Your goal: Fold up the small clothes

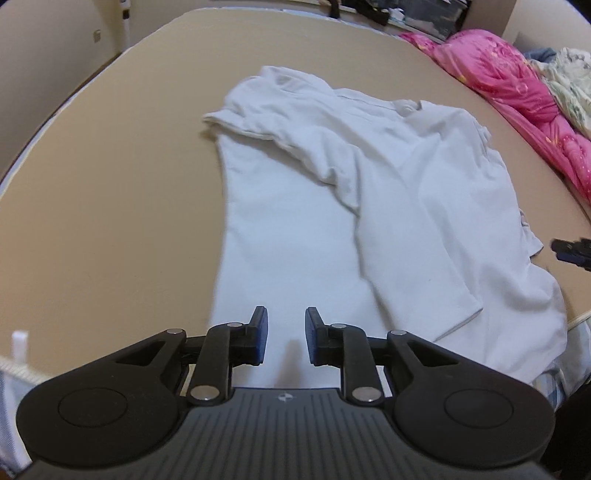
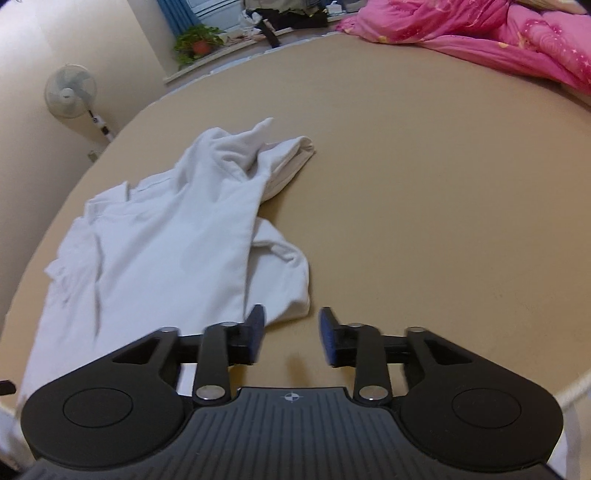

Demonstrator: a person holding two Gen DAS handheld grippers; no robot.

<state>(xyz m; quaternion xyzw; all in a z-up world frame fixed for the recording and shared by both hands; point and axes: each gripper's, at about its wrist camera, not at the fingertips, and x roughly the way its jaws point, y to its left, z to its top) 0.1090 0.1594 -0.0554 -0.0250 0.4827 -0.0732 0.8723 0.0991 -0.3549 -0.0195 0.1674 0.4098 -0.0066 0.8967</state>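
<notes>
While both grippers hover over the tan surface (image 2: 424,184), neither holds anything. Left gripper (image 1: 286,338): jaws parted by a narrow gap, nothing between the pads, only the near hem of the white shirt (image 1: 332,206) showing through the gap below. Shirt lies spread on the surface, collar at the far end, one sleeve folded in across the body, right side bunched and wrinkled, near edge reaching the surface's front edge. Right gripper (image 2: 291,338): jaws spread wider, empty, bare surface between them; its left pad sits just beside the shirt's bunched lower corner, contact unclear. Pink quilt (image 2: 480,33) piled along the far right edge, well apart from the shirt. Standing fan (image 2: 70,92) by the wall.
</notes>
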